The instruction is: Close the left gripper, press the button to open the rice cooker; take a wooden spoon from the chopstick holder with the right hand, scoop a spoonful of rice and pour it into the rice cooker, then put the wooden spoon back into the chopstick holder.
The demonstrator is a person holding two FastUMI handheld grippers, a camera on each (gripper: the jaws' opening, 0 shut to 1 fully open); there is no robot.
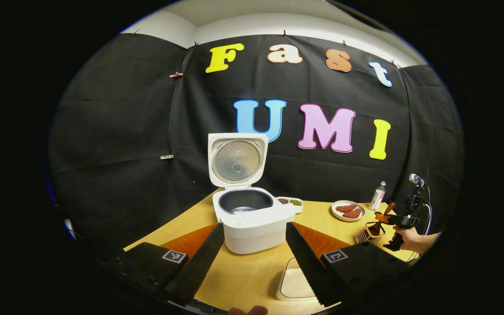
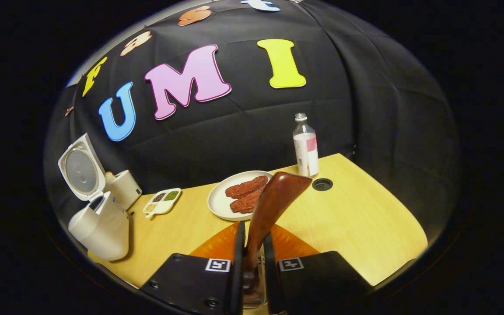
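Note:
The white rice cooker stands with its lid raised and the dark inner pot bare. My left gripper hangs open just in front of it, holding nothing. A white container lies between its fingers, low on the table. At the far right, my right gripper, held by a hand, is at the wire chopstick holder. In the right gripper view, my right gripper is shut on the handle of the wooden spoon, whose broad end points up. The cooker is far off to the left.
On the wooden table sit a white plate of red meat slices, a plastic bottle, a small divided dish of grains and a round cable hole. The plate and bottle stand behind the holder.

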